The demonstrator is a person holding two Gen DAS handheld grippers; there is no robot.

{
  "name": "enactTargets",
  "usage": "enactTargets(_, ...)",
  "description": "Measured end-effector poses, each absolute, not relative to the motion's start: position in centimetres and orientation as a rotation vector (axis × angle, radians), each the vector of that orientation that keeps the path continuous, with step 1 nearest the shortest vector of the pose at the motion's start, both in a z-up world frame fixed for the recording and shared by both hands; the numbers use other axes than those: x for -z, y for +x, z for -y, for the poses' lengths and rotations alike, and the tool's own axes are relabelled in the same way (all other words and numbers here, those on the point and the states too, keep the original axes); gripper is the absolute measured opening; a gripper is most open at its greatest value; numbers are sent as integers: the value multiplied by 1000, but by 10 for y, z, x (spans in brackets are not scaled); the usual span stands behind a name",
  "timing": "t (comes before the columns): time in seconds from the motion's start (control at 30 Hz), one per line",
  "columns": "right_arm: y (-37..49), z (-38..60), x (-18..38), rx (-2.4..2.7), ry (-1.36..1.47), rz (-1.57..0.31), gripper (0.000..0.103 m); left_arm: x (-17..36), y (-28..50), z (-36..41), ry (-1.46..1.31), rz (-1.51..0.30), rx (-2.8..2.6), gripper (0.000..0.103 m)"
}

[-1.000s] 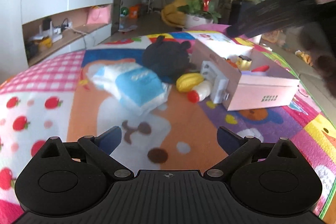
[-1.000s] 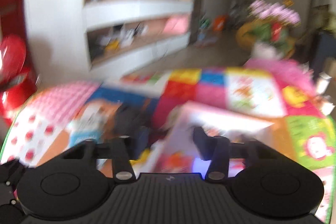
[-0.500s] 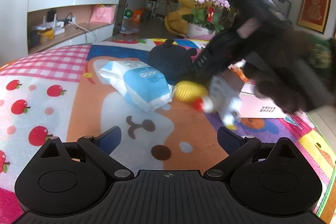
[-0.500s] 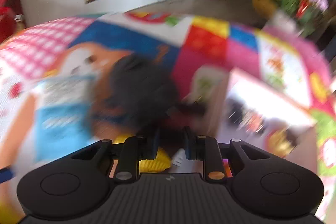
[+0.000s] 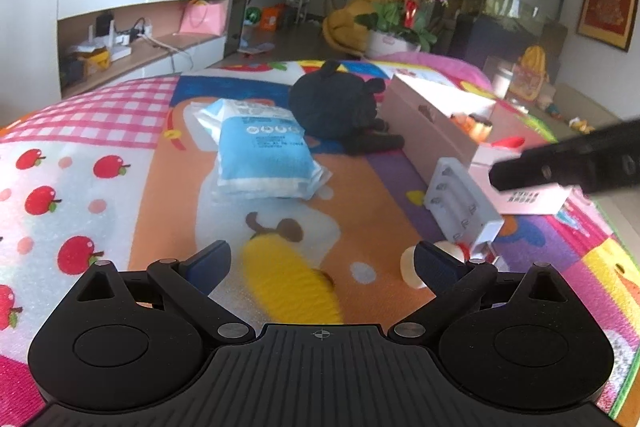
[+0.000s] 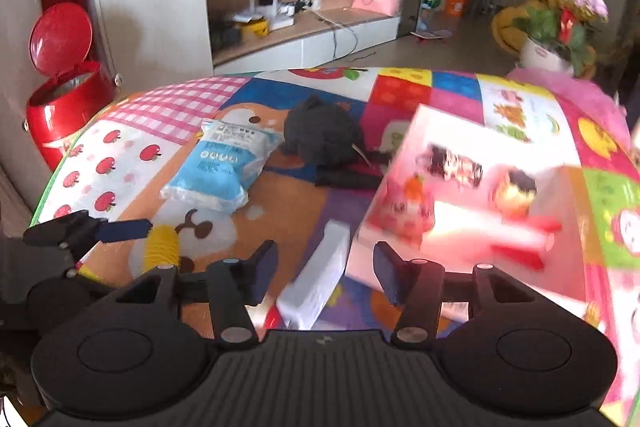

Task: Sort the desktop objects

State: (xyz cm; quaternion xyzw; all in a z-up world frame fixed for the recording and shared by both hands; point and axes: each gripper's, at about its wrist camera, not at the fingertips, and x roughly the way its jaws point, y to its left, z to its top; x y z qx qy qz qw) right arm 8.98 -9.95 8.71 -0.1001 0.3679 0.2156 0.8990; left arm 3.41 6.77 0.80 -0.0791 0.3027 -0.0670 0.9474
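We see a ribbed yellow toy [image 5: 294, 283] lying on the bright patchwork counter [image 5: 100, 131], between the left gripper [image 5: 320, 265]'s wide-spread fingers, which touch nothing. Our right gripper [image 6: 325, 269] is opening its fingers over a white battery charger [image 6: 320, 277] beside the pink box [image 6: 472, 187], gripping nothing.
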Motion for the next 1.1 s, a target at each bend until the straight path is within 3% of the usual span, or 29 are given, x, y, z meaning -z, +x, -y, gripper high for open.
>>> enactTargets(0.1, 90, 102, -70, -457, -109, -777, 52, -6, 38, -66, -144, -644, 130, 101)
enactTargets(0.17, 95, 99, -55, -451, -84, -795, 43, -5, 39, -66, -143, -654, 125, 101)
enactTargets(0.2, 96, 99, -51, -450, -87, -807, 31, -5, 39, -65, -138, -655, 125, 101)
enactTargets(0.23, 97, 98, -45, -447, -92, -821, 29, -5, 39, -65, -131, -658, 123, 101)
enactTargets(0.5, 72, 163, -43, -180, -121, -733, 29, -10, 57, -37, -27, -637, 204, 101)
enactTargets(0.67, 51, 190, -36, -151, -60, -738, 39, -22, 90, -20, 81, -460, 201, 101)
enactTargets(0.77, 37, 188, -34, -176, -55, -724, 52, -37, 104, -27, 61, -406, 160, 101)
enactTargets(0.83, 30, 184, -33, -199, -60, -708, 66, -50, 107, -37, 16, -403, 119, 101)
enactTargets(1.1, 31, 138, -30, -345, -46, -690, 67, -67, 56, -91, -70, -473, -24, 102)
